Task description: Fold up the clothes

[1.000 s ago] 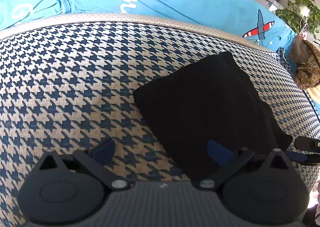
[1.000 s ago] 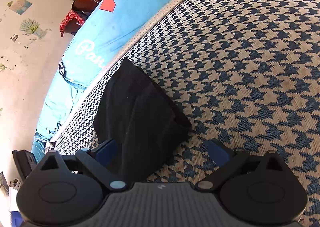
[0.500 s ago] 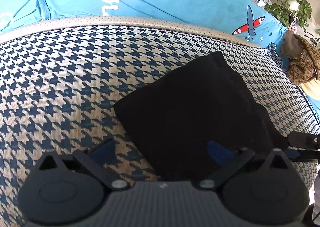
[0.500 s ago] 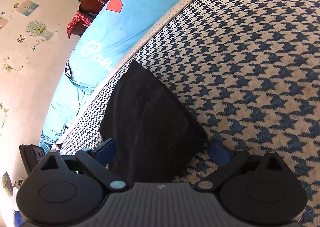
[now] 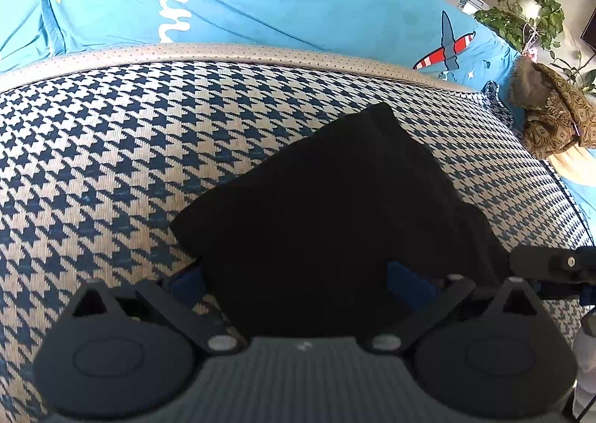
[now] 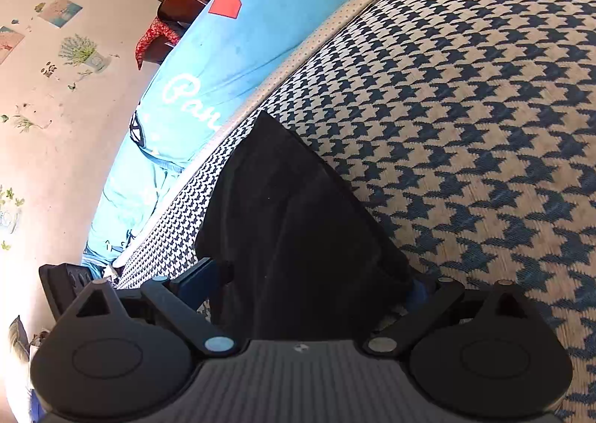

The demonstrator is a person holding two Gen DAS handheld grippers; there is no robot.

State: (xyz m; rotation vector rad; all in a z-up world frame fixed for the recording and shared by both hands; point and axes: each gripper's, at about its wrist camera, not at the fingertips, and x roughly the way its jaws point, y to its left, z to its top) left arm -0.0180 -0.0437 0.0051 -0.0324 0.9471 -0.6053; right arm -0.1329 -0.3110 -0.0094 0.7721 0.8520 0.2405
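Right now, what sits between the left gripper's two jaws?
In the left wrist view the near edge of the folded black garment fills the gap between the open jaws of the left gripper; houndstooth cover shows only beside it.

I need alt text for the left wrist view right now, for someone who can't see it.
A folded black garment lies on a blue-and-cream houndstooth cushion, its near edge between the fingers of the open left gripper. A light blue printed blanket lies behind, and the right gripper shows at right.
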